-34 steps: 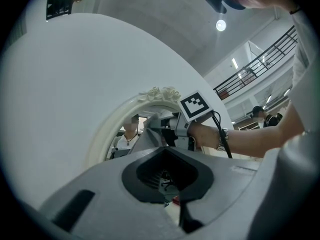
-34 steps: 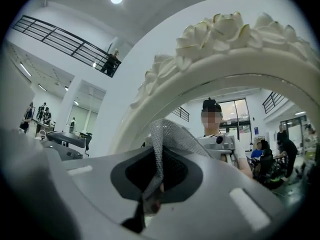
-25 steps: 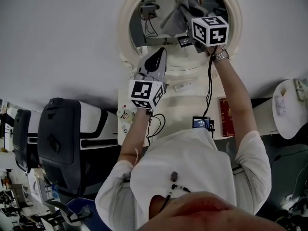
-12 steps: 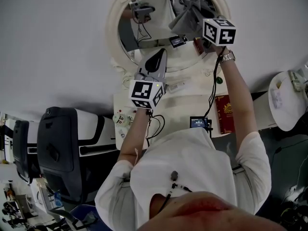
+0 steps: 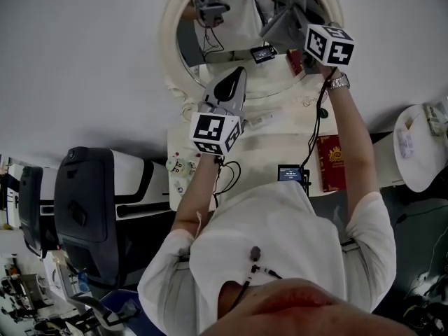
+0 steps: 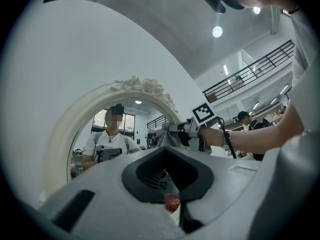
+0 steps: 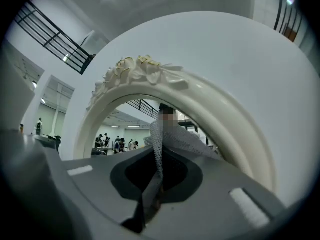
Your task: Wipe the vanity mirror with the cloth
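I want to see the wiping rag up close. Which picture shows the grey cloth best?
The right gripper view: the grey woven cloth stands close, pinched in the right gripper. The head view shows it small; the left gripper view, far off.

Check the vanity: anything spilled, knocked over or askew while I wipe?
Nothing stands out. The right gripper holds the cloth at the mirror, the left gripper is shut and empty by the frame, and the red booklet lies flat on the vanity top.
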`<state>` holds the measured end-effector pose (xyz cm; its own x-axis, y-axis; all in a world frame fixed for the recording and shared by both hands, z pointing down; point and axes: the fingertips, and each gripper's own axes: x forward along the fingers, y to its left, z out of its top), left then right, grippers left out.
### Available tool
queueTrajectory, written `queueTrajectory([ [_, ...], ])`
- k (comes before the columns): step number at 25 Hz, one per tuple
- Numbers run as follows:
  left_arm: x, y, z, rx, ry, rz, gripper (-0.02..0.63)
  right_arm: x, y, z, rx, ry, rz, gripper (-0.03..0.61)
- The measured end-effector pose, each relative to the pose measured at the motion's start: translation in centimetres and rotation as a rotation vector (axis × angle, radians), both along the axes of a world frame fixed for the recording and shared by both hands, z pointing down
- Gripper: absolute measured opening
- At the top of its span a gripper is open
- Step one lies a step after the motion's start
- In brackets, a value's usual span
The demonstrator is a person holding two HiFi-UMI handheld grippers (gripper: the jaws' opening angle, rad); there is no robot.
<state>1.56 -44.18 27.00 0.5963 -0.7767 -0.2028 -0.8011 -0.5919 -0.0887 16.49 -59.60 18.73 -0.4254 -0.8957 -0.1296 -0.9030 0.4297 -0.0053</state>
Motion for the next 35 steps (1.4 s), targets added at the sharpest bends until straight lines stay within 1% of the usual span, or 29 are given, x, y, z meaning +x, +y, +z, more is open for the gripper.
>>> queueTrajectory([
  [3,-1.6,0.1,0.2,-0.006,-0.002,-0.033,0.005,-3.6,0.4,0.1,0.0,0.005,-0.076,0.012],
  [7,-4.7,0.7,0.4,-0.009,-0.004,-0.09,0.005,-10.2,0.9,0.3,0.005,0.034,-0.175,0.012],
  [14,-10.2,1.6,0.2,-0.005,0.02,-0.201,0.005,-21.0,1.7,1.6,-0.023,0.045,-0.333,0.012],
  [17,-11.7,2.0,0.3,-0.008,0.028,-0.23,0.005,-25.0,2.4,2.4,-0.041,0.047,-0.391,0.012],
  [21,-12.5,2.2,0.1,-0.006,0.03,-0.245,0.005,-28.7,2.8,3.7,-0.067,0.078,-0.428,0.012],
  [24,-12.5,2.3,0.3,-0.009,0.03,-0.248,0.005,-29.4,2.5,4.8,-0.084,0.092,-0.421,0.012],
  [26,-12.3,2.2,0.6,-0.013,0.034,-0.246,0.005,-28.6,2.2,4.9,-0.078,0.087,-0.404,0.012],
  [31,-10.0,1.7,1.0,-0.02,0.024,-0.201,0.005,-23.2,1.6,4.1,-0.053,0.044,-0.347,0.012],
  [35,-6.6,1.2,1.0,-0.02,0.009,-0.136,0.005,-18.0,1.2,3.9,-0.045,0.034,-0.276,0.012],
])
